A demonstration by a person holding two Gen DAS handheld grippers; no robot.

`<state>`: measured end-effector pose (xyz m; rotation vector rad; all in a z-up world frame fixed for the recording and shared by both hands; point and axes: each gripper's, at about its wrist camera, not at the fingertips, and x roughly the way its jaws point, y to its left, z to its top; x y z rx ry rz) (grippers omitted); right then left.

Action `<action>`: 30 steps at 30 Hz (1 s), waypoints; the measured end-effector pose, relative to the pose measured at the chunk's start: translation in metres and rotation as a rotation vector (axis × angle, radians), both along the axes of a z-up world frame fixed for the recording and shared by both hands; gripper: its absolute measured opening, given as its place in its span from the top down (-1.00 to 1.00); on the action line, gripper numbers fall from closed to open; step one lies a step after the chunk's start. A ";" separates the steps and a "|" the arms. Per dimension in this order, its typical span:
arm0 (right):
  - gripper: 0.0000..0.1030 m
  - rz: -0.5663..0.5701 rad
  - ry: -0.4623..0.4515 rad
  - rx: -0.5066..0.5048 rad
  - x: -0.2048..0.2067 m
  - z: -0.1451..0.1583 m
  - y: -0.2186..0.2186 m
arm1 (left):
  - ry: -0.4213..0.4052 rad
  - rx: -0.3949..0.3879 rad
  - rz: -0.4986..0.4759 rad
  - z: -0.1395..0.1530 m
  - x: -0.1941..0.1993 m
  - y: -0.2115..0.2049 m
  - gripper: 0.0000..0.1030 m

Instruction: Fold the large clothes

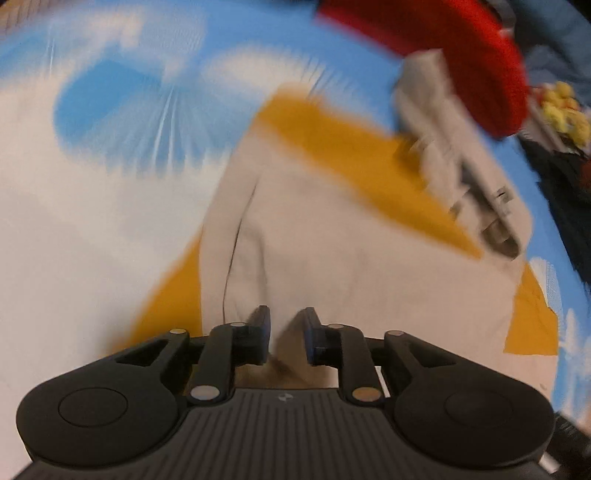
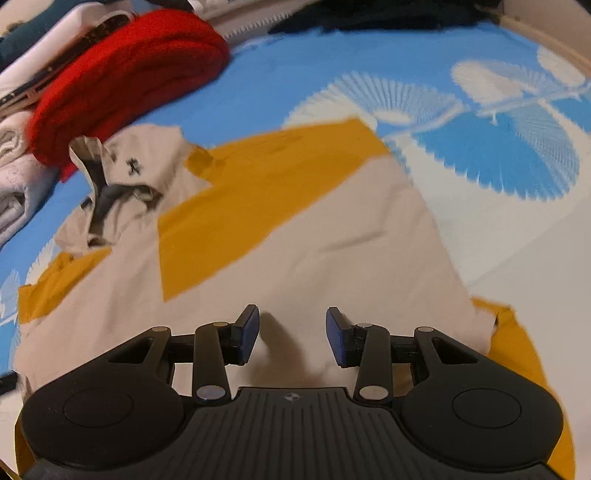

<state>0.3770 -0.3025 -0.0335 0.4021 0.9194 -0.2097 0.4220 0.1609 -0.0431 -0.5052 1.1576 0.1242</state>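
A beige and mustard-yellow polo shirt (image 2: pixel 295 236) lies spread on a blue and white patterned bedsheet (image 2: pixel 480 147), collar (image 2: pixel 107 184) at the far left. It also shows, blurred, in the left wrist view (image 1: pixel 332 240). My right gripper (image 2: pixel 291 332) is open just above the beige fabric, holding nothing. My left gripper (image 1: pixel 286 332) has its jaws a small gap apart with a fold of beige fabric between them. The left view is motion-blurred.
A folded red knit garment (image 2: pixel 125 74) lies on a stack of white folded clothes (image 2: pixel 14 177) at the far left. Dark clothes (image 2: pixel 369 14) lie at the far edge. In the left wrist view the red garment (image 1: pixel 461 59) is at top right.
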 end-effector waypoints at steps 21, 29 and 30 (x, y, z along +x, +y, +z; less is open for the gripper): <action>0.18 0.127 -0.170 -0.247 -0.014 0.048 0.028 | -0.154 0.186 -0.069 0.037 -0.008 -0.030 0.34; 0.18 0.149 -0.257 -0.299 -0.047 0.077 0.021 | -0.356 0.219 -0.164 0.074 -0.032 -0.065 0.34; 0.18 0.146 -0.261 -0.298 -0.051 0.079 0.019 | -0.385 0.219 -0.181 0.079 -0.036 -0.070 0.31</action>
